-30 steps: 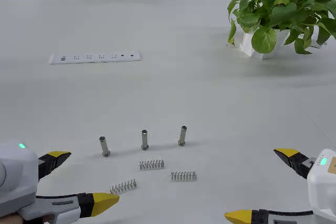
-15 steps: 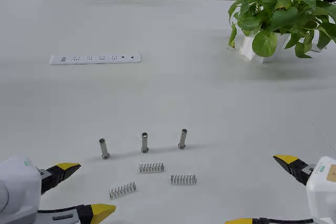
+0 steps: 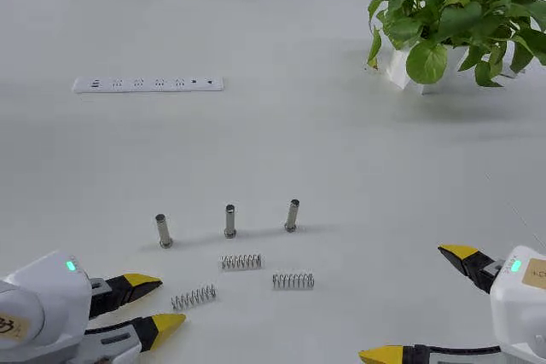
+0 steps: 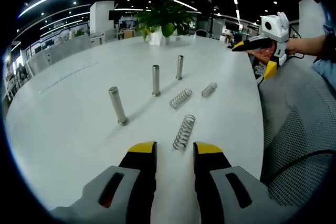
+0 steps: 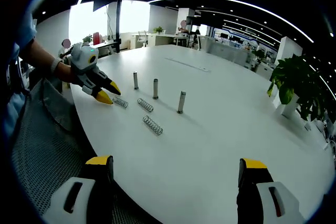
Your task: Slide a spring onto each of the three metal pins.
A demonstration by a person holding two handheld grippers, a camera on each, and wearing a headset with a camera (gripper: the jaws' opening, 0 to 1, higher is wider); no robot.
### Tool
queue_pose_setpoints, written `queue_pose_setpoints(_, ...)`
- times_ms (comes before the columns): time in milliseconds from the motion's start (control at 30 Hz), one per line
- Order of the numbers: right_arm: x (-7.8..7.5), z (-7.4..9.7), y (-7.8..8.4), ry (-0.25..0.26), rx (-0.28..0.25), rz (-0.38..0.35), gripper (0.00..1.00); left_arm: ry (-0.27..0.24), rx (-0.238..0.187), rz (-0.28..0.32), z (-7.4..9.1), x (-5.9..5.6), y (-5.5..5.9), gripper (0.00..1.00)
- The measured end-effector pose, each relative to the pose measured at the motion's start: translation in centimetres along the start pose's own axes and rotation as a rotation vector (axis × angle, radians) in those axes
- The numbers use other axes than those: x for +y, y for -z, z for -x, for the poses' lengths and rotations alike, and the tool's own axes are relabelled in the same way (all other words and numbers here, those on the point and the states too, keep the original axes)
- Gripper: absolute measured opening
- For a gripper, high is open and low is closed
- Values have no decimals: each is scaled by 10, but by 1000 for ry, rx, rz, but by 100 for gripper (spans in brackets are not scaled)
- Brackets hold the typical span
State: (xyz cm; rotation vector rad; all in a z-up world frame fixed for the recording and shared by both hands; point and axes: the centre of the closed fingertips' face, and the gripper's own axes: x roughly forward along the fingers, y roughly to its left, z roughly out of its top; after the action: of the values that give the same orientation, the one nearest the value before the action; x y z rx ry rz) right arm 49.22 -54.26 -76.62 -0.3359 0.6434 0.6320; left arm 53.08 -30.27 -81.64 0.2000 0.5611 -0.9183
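Observation:
Three metal pins stand upright in a row on the white table: left pin [image 3: 162, 230], middle pin [image 3: 229, 221], right pin [image 3: 292, 215]. Three springs lie flat in front of them: left spring [image 3: 193, 297], middle spring [image 3: 241, 261], right spring [image 3: 293, 280]. All pins are bare. My left gripper [image 3: 162, 301] is open with a narrow gap, its tips just short of the left spring [image 4: 184, 131], touching nothing. My right gripper [image 3: 418, 303] is wide open and empty at the table's near right, well away from the springs [image 5: 152, 125].
A white power strip [image 3: 148, 84] lies far back on the left. A potted green plant [image 3: 452, 14] stands at the back right. The table's near edge runs close under both grippers.
My left gripper has moved forward toward the left spring and its jaws have narrowed. The right gripper has barely moved. Pins and springs have stayed put.

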Motion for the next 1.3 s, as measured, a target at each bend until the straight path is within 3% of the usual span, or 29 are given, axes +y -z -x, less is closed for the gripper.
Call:
queue_pose_setpoints(300,0,1,2,6,6,-6,99,18,6,-29,-5,-3,-1,13)
queue_pose_setpoints(833,5,-1,-1,0,0,-5,99,16,26,-108,-5,-9,0,8)
queue_pose_setpoints(1300,9,-3,-1,-11,1,-3,99,0,-7,12,-4,-5,-12,7)
